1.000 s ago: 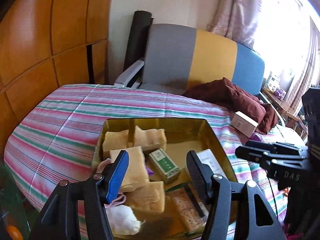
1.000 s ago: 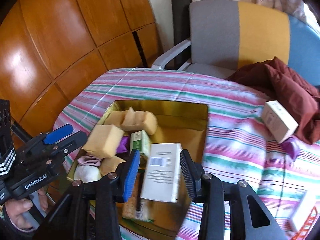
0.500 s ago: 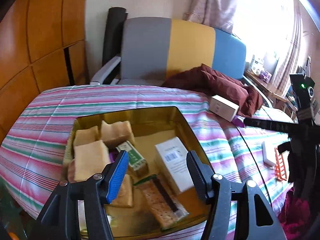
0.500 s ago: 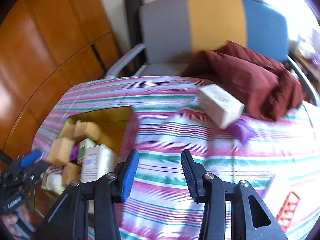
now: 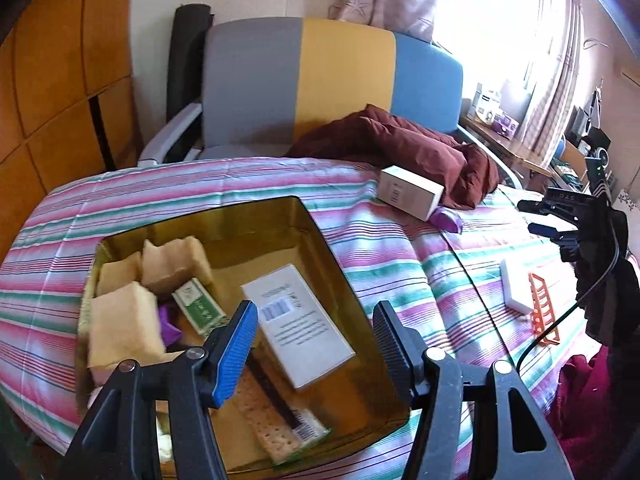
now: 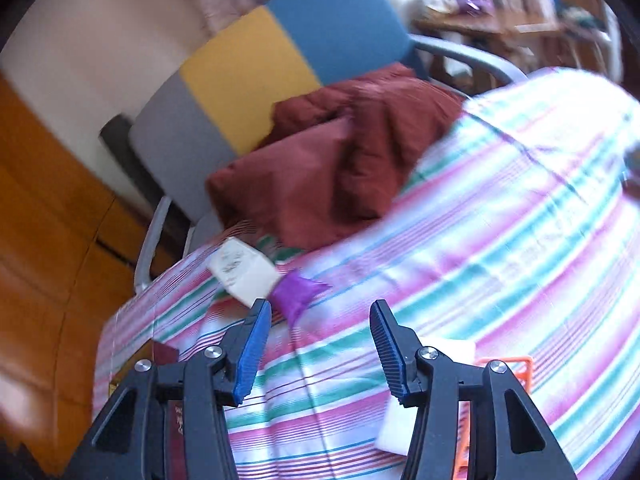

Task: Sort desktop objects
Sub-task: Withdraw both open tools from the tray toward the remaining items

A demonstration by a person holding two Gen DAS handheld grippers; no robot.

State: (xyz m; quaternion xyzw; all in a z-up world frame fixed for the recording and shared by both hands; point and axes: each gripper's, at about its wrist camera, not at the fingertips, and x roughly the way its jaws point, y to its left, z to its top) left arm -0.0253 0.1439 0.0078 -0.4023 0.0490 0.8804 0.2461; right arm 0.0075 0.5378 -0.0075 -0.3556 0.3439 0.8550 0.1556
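Note:
A gold tin box (image 5: 320, 232) sits on the striped cloth, holding tan sponges (image 5: 120, 320), a green packet (image 5: 198, 304), a white barcoded box (image 5: 298, 328) and crackers (image 5: 276, 428). My left gripper (image 5: 314, 336) is open and empty just above the tin's near side. My right gripper (image 6: 318, 338) is open and empty over the cloth; it also shows at the right of the left wrist view (image 5: 560, 216). A white carton (image 5: 410, 192) (image 6: 242, 270) and a purple pouch (image 5: 446, 220) (image 6: 298, 292) lie beyond it. A white block (image 5: 516, 288) (image 6: 404, 420) and an orange rack (image 5: 542, 308) (image 6: 504, 364) lie close under it.
A maroon cloth (image 5: 400, 148) (image 6: 340, 160) is heaped at the table's far edge against a grey, yellow and blue chair (image 5: 332, 80). Wooden panels (image 5: 60, 80) are at the left. A cluttered desk (image 5: 500, 120) stands by the window at the right.
My right gripper let go of the white barcoded box into the tin and swung right over the cloth toward the carton and pouch. My left gripper's view panned right.

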